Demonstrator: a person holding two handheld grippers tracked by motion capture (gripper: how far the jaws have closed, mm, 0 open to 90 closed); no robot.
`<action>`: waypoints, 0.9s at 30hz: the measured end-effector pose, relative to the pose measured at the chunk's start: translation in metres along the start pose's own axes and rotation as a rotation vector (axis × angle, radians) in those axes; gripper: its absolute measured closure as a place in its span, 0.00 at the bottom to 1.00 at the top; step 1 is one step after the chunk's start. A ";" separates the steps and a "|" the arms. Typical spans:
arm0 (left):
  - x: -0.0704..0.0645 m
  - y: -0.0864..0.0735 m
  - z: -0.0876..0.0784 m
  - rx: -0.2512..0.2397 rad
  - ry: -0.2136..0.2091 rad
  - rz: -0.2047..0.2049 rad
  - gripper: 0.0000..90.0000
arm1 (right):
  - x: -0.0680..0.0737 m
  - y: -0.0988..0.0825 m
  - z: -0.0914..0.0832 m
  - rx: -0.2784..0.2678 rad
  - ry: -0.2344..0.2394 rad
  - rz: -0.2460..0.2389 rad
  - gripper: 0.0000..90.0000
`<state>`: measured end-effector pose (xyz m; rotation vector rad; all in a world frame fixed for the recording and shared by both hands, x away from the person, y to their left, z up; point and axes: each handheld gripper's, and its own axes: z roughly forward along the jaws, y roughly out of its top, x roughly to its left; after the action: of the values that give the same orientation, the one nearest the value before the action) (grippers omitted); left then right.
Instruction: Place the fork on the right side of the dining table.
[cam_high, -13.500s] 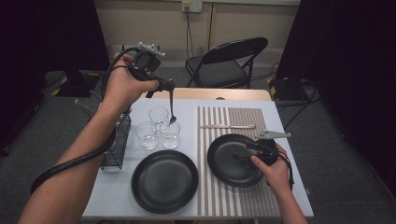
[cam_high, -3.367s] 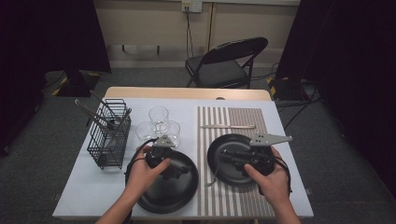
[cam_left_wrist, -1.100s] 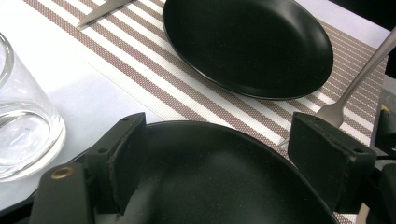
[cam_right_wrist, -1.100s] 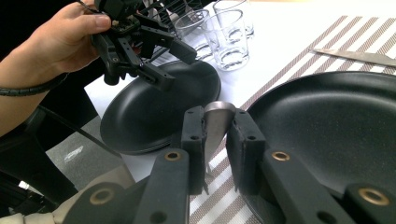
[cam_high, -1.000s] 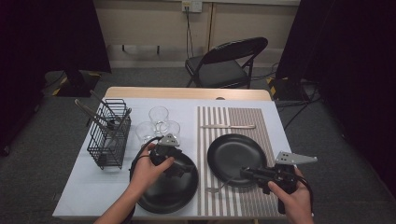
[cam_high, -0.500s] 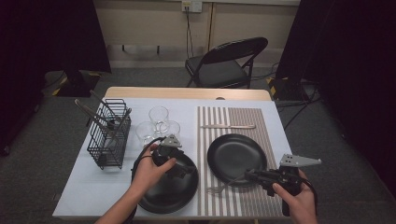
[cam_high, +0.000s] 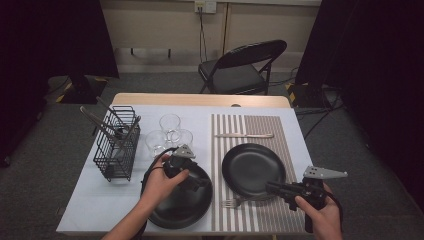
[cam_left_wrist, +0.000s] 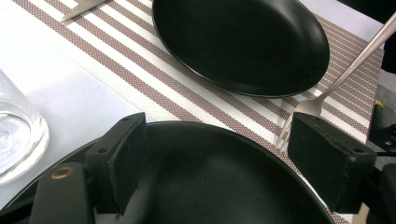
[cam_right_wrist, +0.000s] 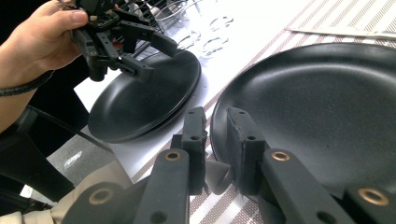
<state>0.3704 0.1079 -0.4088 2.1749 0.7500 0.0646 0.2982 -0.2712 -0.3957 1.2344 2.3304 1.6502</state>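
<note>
A silver fork (cam_high: 239, 201) lies on the striped placemat (cam_high: 280, 132) just in front of the right black plate (cam_high: 252, 167), tines pointing left. My right gripper (cam_high: 271, 188) is shut on its handle; in the right gripper view the grey handle (cam_right_wrist: 217, 178) sits pinched between the jaws. My left gripper (cam_high: 198, 184) hovers open over the left black plate (cam_high: 175, 212), nothing between its jaws (cam_left_wrist: 217, 137). From there the fork (cam_left_wrist: 310, 103) shows just past the plate's rim (cam_left_wrist: 219, 133).
Three clear glasses (cam_high: 170, 131) stand behind the left plate. A black wire basket (cam_high: 117, 145) with utensils stands at the left. A knife (cam_high: 245, 135) lies across the mat's far end. A folding chair (cam_high: 245, 65) is beyond the table.
The right gripper has drawn back from over the right plate to the table's front right, with the fork. Within the last second, both hands have barely moved.
</note>
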 end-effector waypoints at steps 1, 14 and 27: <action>0.000 0.000 0.000 0.002 0.000 0.002 0.22 | -0.001 -0.001 0.000 0.002 -0.005 0.000 0.87; 0.001 -0.001 -0.001 -0.007 0.005 -0.002 0.22 | -0.009 -0.005 -0.002 0.004 -0.027 0.036 0.87; 0.000 -0.001 -0.001 -0.004 0.002 -0.002 0.22 | -0.013 -0.008 0.001 0.023 -0.050 0.024 0.83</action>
<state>0.3693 0.1091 -0.4083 2.1710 0.7523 0.0668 0.3025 -0.2795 -0.4077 1.2970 2.3210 1.5846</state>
